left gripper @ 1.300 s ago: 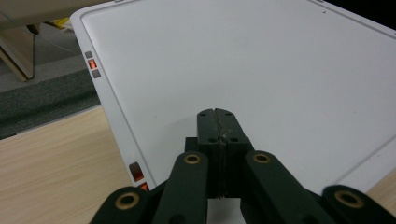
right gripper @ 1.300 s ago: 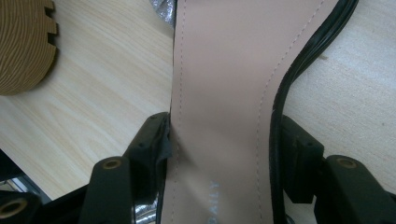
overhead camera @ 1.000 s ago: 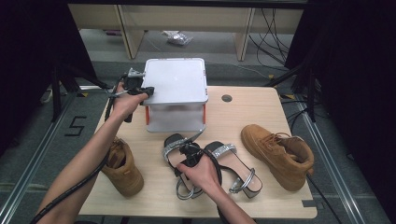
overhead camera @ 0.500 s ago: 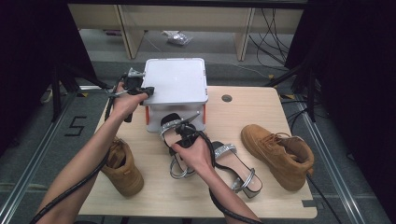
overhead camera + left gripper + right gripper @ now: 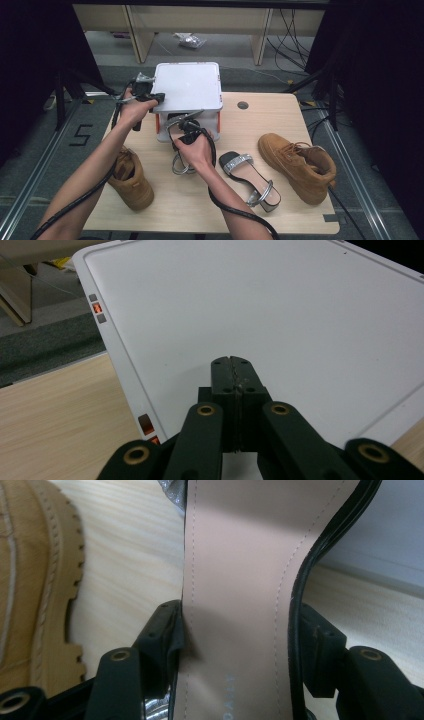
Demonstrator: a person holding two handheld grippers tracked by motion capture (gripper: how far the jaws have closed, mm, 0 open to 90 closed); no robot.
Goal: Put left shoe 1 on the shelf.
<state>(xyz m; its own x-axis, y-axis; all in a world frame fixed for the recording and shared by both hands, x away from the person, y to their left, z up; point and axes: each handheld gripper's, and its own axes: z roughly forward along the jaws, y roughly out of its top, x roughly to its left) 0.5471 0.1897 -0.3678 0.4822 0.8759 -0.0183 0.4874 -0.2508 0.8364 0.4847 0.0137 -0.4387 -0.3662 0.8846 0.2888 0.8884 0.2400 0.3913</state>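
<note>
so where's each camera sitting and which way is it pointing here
High view: above the person's side, looking forward and down on the table; both forearms, left gripper and right gripper show.
Left gripper view: rides the left gripper, looking along its shut jaws over the white box lid.
Right gripper view: rides the right gripper, looking along jaws clamping the sandal.
Shared: high and right views both show that sandal and a tan boot.

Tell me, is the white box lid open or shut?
Partly open: the left claw holds the lid tilted up above the box.
</note>
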